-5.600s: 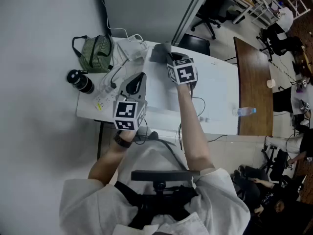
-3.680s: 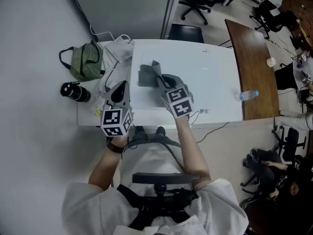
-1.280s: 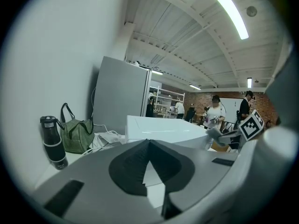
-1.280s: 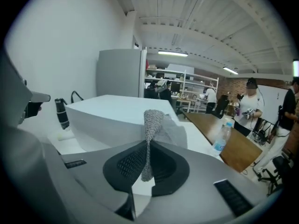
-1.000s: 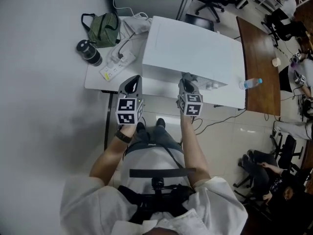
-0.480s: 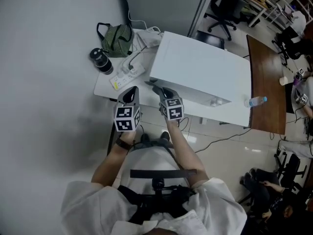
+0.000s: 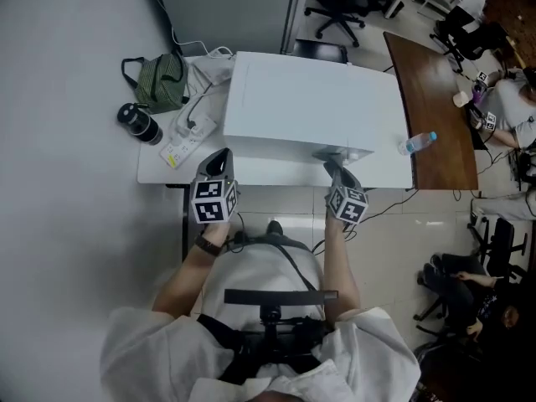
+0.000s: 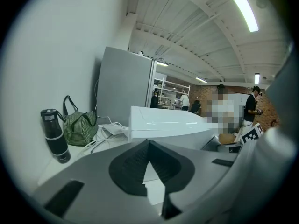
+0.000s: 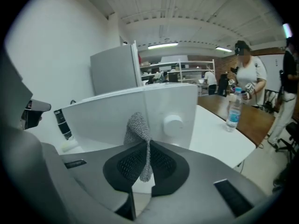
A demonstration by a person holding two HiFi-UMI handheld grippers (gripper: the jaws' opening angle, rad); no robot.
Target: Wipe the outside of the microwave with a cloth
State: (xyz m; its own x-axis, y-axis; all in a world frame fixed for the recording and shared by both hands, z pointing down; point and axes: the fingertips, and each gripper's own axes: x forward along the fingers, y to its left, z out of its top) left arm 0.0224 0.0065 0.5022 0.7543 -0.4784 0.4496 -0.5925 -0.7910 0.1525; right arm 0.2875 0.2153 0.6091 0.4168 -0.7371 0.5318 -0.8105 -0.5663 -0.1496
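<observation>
Here, white microwave (image 7: 314,99) lengthwise left-to-right on tabletop (image 7: 163,170), knob (image 9: 173,123) face toward the person, right tool (image 9: 147,146) pinching grey cloth (image 9: 138,127) upright beside knob, left tool (image 8: 148,143) pressed together, empty.

Light: bright, even, indoor, from overhead. Ceiling tube (image 8: 240,8) glares at upper right of left gripper view; strip light (image 9: 163,45) at upper centre of right gripper view. Microwave (image 7: 314,99) top near washed out. Shadows soft; wall (image 7: 67,182) greys toward lower left of head view. Gripper views: fisheye circle, black corners, bowed edges, foreground soft. Head view sharp.
</observation>
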